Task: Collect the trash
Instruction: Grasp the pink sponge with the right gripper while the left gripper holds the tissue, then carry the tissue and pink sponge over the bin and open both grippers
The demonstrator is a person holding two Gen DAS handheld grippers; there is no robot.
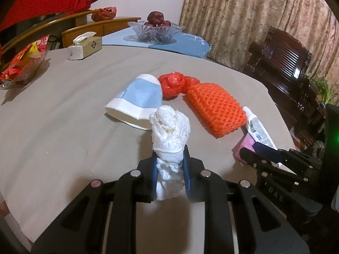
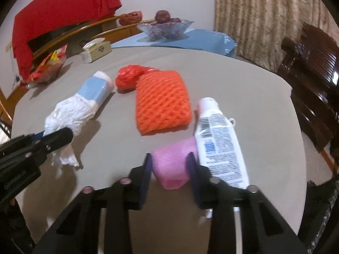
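My left gripper [image 1: 169, 158] is shut on a crumpled white tissue [image 1: 169, 129], which also shows in the right wrist view [image 2: 67, 114]. My right gripper [image 2: 170, 160] has its jaws on either side of a pink wad of paper [image 2: 172, 163]; I cannot tell if they press it. A white tube [image 2: 216, 139] lies against the wad's right side. An orange foam net [image 2: 162, 99], a red plastic bag [image 2: 127, 78] and a blue-and-white paper cup on its side [image 2: 96, 87] lie on the grey table [image 2: 243, 80].
A tissue box [image 1: 84, 45], a glass fruit bowl [image 1: 155, 30] on a blue mat and a bowl of snack wrappers [image 1: 21, 67] stand at the table's far side. A dark wooden chair [image 1: 284, 63] is at the right.
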